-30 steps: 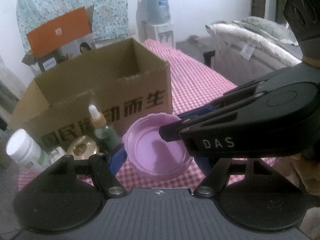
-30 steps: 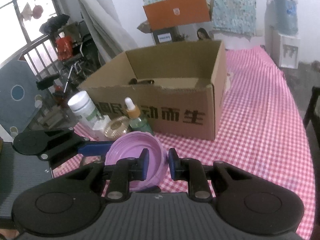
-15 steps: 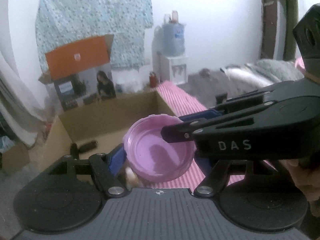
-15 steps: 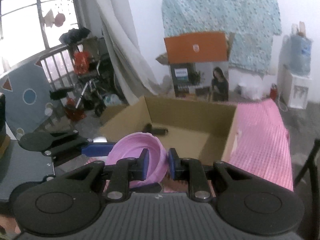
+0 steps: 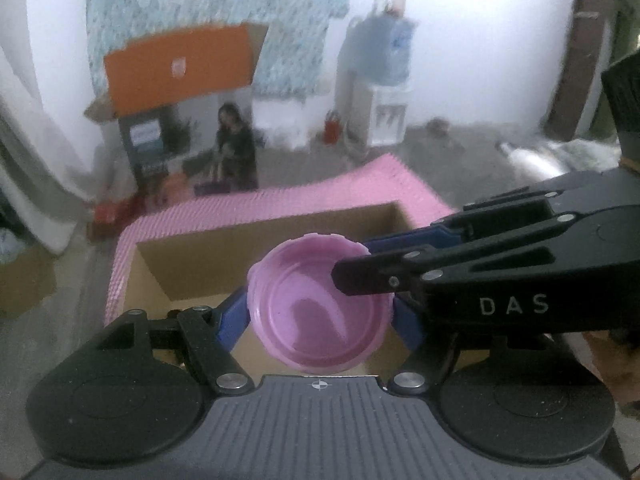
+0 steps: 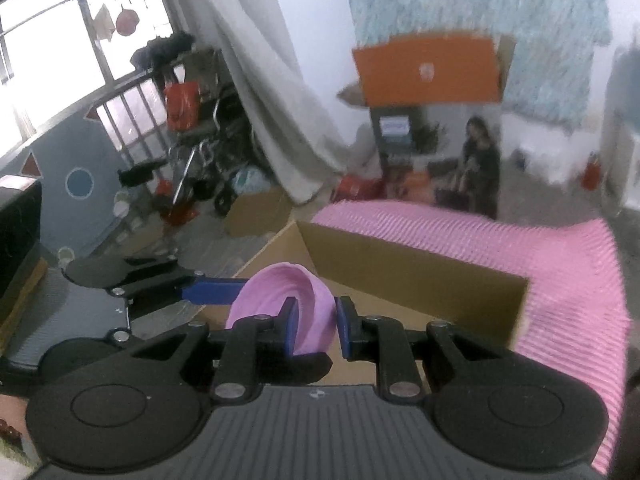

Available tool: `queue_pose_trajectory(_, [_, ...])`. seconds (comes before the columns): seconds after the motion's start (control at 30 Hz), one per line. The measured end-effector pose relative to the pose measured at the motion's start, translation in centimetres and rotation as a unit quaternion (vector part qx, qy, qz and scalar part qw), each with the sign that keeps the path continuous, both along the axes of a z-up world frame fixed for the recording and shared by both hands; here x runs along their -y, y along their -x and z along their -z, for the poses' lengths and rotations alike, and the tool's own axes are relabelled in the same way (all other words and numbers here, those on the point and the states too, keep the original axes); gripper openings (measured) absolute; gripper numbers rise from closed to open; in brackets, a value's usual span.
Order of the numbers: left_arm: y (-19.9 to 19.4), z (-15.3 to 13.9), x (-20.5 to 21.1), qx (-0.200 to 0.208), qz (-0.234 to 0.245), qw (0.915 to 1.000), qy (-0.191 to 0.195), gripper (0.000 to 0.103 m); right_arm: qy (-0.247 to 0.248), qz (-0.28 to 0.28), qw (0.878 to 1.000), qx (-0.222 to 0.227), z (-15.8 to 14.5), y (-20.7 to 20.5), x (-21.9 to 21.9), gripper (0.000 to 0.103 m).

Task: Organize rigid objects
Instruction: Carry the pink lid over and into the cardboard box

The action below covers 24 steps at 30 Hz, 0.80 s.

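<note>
The left gripper clamps the one pink lid across its width, and the right gripper is closed thin on its rim wall. The lid hangs in the air over the single open cardboard box. It looks light, stiff and smooth, so it is best taken by the rim. Beyond lies one pink checked tablecloth.

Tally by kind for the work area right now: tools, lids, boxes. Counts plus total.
Tools: 2, left tool and right tool, both on the lid
Pink lids: 1, pink lid, held over the box
Open cardboard boxes on the table: 1, cardboard box
Total: 4
</note>
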<state>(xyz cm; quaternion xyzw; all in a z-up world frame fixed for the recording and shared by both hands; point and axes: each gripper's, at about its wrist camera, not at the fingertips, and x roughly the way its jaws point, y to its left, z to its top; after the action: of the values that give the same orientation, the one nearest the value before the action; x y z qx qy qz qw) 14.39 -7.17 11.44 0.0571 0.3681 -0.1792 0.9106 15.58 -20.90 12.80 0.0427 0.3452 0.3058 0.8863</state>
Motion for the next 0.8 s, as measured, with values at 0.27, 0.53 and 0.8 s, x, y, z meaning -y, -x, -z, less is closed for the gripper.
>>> queue_pose_trajectory(0.27, [-6.4, 5.5, -3.1, -0.136, -0.007, 0.9898, -0.041, 0.074, 0.004, -0.042, 0.990, -0.132, 6.2, -8.2, -4.1, 0.023])
queue_pose_trajectory(0.53, [-9.0, 9.2, -4.8, -0.222, 0.009, 0.9734, -0.056, 0.074, -0.008, -0.061, 0.969, -0.238, 11.4, -11.9, -5.6, 0.023])
queue_pose_trajectory(0.8, [-9.4, 10.7, -3.9, -0.257, 0.041, 0.9603, -0.099, 0.081, 0.007, -0.076, 0.948, -0.308, 14.7, -12.6, -6.9, 0.025])
